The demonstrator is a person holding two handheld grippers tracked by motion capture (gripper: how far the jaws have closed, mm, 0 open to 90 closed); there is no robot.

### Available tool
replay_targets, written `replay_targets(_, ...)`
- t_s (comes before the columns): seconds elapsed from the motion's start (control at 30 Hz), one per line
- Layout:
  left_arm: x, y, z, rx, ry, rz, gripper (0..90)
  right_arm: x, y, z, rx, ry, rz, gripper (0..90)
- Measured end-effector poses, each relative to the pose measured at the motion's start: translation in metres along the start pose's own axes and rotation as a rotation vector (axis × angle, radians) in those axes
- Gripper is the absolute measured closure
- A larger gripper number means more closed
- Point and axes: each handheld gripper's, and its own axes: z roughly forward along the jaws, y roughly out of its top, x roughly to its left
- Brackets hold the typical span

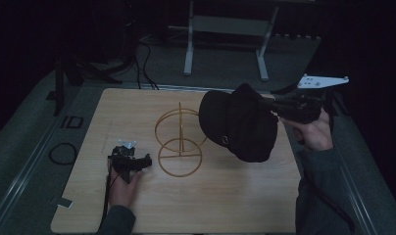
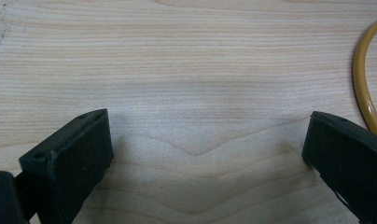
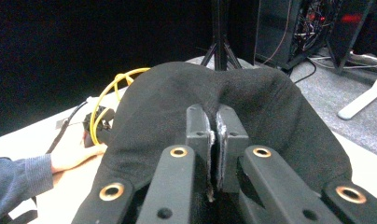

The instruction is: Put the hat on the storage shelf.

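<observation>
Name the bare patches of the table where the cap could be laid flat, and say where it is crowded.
Free: the near strip of the table between the two forearms, and the far left corner behind the left tongs. Crowded: the middle, where the yellow wire stand sits, with the black cap in the right tongs hanging beside it.

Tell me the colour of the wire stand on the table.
Yellow; the wire stand shows best in the high view.

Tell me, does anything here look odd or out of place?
Only mildly: the black cap hangs in the air, pinched by a fold of its fabric in the right gripper, beside the yellow wire stand rather than on it. The left gripper rests open on the table.
</observation>
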Motion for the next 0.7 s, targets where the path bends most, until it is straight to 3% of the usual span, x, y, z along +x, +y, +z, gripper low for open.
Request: replay_targets(0.7, 0.000, 0.000, 0.000, 0.000, 0.000, 0.000, 1.3, 0.010, 0.017, 0.010, -0.005, 0.018, -0.031, 86.1)
